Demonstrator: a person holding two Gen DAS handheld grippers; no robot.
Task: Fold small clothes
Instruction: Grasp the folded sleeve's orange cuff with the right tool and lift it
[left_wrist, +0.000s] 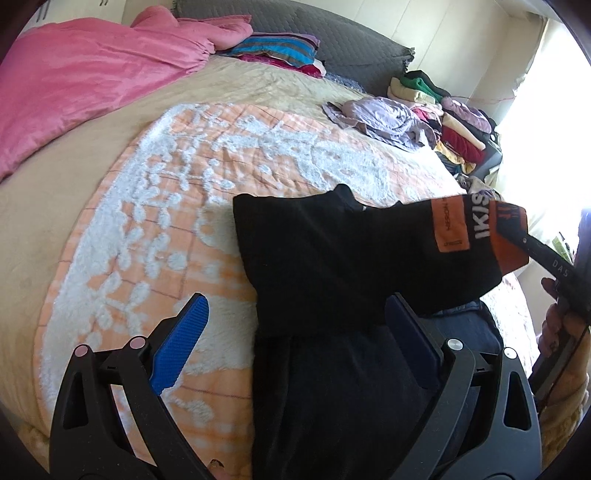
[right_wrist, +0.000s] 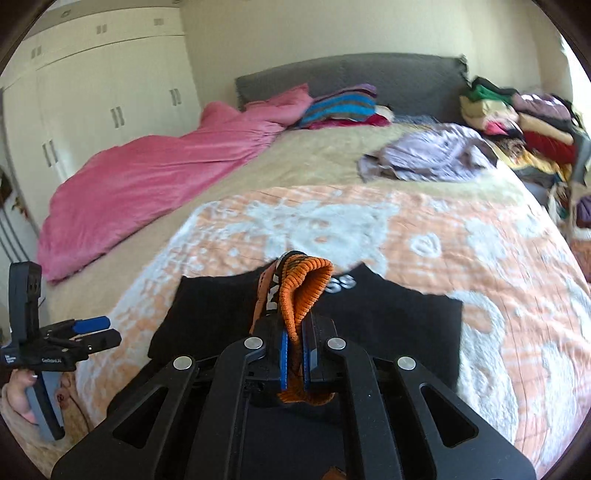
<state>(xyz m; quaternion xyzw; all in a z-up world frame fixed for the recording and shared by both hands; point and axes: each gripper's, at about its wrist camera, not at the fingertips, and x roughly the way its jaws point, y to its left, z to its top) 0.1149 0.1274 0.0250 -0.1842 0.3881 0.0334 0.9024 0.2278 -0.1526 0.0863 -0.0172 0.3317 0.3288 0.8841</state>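
A small black garment (left_wrist: 332, 266) with orange ribbed cuffs and white lettering lies on the orange-and-white blanket (left_wrist: 155, 229) at the bed's near edge. My right gripper (right_wrist: 293, 360) is shut on its orange cuff (right_wrist: 303, 291) and holds that sleeve lifted above the body of the garment (right_wrist: 388, 314). In the left wrist view the held sleeve (left_wrist: 469, 229) stretches to the right. My left gripper (left_wrist: 295, 332) is open and empty over the garment's near left part. It also shows at the far left of the right wrist view (right_wrist: 98, 330).
A pink duvet (left_wrist: 74, 85) lies at the far left of the bed. Striped folded cloths (left_wrist: 280, 48) rest by the grey headboard. A crumpled lilac garment (right_wrist: 432, 151) and a pile of mixed clothes (right_wrist: 524, 122) sit at the far right. White wardrobes (right_wrist: 92, 92) stand left.
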